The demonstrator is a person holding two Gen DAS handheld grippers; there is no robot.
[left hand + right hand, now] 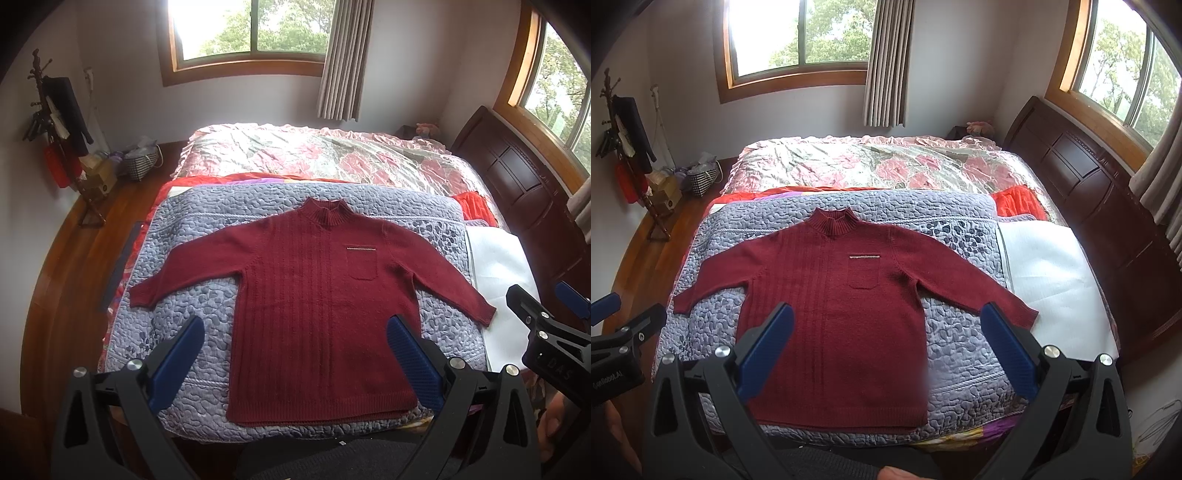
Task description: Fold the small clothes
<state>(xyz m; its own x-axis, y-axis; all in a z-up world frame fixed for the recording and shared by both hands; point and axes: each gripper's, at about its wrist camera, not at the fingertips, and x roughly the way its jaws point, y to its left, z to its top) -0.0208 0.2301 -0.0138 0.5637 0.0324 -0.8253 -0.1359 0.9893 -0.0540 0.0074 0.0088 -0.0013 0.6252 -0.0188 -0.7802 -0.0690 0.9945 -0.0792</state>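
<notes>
Lying flat and unfolded on the lilac quilt [207,229], the red sweater [317,295] sits ahead of and below the left gripper [295,350] and right gripper [886,339], both spread wide and empty.

Bedroom, daylight. White walls, wood floor [74,236]. My view crosses a bed [871,166] under a floral cover, dark wooden headboard [1082,166] to the right. Two wood-framed windows [798,40], trees outside, grey curtain [886,62] beside the far one. Coat stand [55,129] in left corner, basket [142,160] near it.
</notes>
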